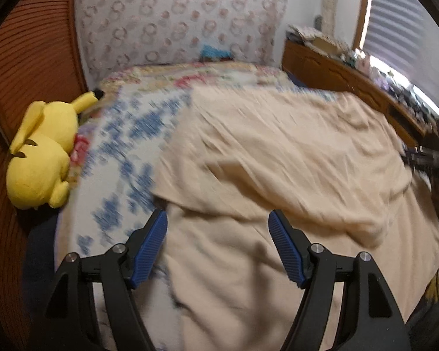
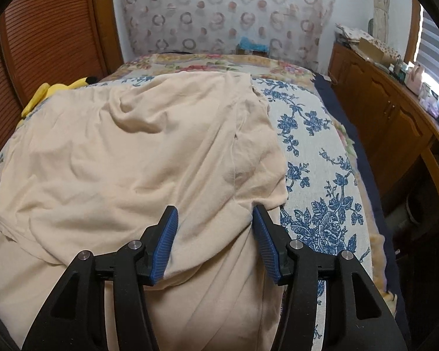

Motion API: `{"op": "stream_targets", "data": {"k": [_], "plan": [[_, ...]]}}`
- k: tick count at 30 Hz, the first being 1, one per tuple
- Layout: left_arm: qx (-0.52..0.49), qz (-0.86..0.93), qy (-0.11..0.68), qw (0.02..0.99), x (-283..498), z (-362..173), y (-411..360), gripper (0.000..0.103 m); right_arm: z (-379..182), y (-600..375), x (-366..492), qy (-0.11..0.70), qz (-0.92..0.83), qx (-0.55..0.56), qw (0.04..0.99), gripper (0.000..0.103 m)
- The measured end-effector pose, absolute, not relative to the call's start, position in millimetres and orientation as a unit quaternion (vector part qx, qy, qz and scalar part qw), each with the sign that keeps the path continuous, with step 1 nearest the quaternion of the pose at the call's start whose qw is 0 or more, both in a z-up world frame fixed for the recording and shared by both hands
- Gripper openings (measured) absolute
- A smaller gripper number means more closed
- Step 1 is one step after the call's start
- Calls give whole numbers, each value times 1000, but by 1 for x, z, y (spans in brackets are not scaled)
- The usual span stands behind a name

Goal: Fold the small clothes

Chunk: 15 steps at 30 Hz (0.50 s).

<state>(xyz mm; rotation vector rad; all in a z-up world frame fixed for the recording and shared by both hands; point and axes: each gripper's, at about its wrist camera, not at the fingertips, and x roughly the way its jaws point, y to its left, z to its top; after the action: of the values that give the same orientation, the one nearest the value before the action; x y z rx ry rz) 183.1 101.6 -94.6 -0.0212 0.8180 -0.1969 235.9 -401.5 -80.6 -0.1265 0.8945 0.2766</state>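
Note:
A cream garment (image 1: pixel 278 152) lies crumpled and partly folded over on a bed with a blue-flowered white cover (image 1: pixel 123 158). My left gripper (image 1: pixel 218 219) is open, hovering over the garment's near left edge, nothing between its blue pads (image 1: pixel 152 245). The left view is motion-blurred. In the right wrist view the same garment (image 2: pixel 131 152) fills the left and middle, with a folded flap hanging toward me. My right gripper (image 2: pixel 215 215) is open over the garment's near right edge, beside the bed cover (image 2: pixel 316 158); its blue pads (image 2: pixel 266 245) hold nothing.
A yellow plush toy (image 1: pixel 41 155) lies at the bed's left edge against a slatted wooden door (image 1: pixel 29 58). A patterned pillow (image 2: pixel 225 11) stands at the head. A wooden cabinet (image 2: pixel 389 117) with clutter runs along the right under a window.

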Motion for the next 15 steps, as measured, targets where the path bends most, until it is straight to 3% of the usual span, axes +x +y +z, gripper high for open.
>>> {"op": "stream_targets", "data": {"k": [3, 11, 13, 15], "plan": [[-24, -88, 390, 916, 194, -84, 113, 73, -81, -400, 235, 431, 133, -62, 890, 54], [-30, -83, 444, 891, 237, -112, 115, 57, -81, -400, 236, 431, 133, -62, 890, 54], [-22, -86, 445, 891, 239, -114, 110, 48, -81, -400, 236, 431, 133, -62, 890, 54], [-13, -92, 440, 893, 237, -113, 104, 31, -81, -401, 236, 431, 133, -62, 890, 54]]}}
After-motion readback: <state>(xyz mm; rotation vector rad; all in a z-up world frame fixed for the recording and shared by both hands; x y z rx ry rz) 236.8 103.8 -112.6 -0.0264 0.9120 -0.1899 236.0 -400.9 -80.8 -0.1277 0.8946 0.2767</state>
